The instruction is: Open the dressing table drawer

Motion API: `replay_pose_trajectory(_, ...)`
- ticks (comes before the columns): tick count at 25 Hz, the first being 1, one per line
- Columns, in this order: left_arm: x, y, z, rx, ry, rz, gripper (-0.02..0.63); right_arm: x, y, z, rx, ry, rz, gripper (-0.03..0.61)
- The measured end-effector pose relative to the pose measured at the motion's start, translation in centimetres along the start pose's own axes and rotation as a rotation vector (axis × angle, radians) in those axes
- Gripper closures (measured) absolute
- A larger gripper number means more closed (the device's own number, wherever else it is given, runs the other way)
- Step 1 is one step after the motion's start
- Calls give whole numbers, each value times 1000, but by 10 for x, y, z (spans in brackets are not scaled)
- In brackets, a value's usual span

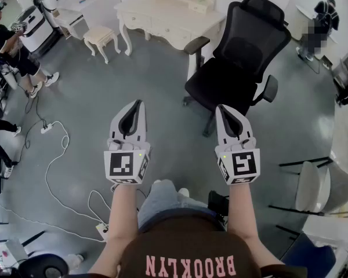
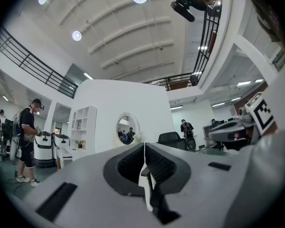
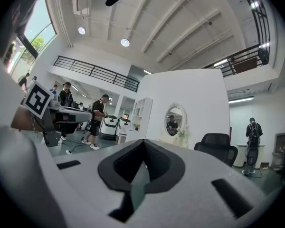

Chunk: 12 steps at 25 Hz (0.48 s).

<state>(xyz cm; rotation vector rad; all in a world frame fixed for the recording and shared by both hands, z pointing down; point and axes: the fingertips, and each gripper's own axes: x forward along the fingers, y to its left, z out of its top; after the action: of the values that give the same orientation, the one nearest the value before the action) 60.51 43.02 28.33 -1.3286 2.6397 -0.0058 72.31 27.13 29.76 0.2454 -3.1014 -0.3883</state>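
Left claw [image 1: 140,103], right claw [image 1: 220,108] both closed, empty; dressing table [image 1: 140,9] well apart; drawer [image 1: 173,33] likely rigid, light, sliding; grip front pull.

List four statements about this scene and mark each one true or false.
1. The left gripper and the right gripper are both shut and hold nothing. True.
2. The left gripper is clamped on a drawer handle of the dressing table. False: it is held in the air over the floor, well short of the table.
3. A black office chair stands in front of the dressing table. True.
4. The stool near the table is black. False: it is white, like the table.
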Motion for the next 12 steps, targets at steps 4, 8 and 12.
replay_pose_trajectory(4, 3, 0, -3, 0, -3, 12, 607, 3, -2, -8, 6, 2, -1, 584)
replay_pose_trajectory(8, 20, 12, -13, 8, 8, 19, 607, 23, -9, -15, 29, 0, -1, 584)
replay_pose_trajectory(12, 49, 39, -26, 2, 7, 31, 607, 58, -15, -21, 24, -1, -7, 584)
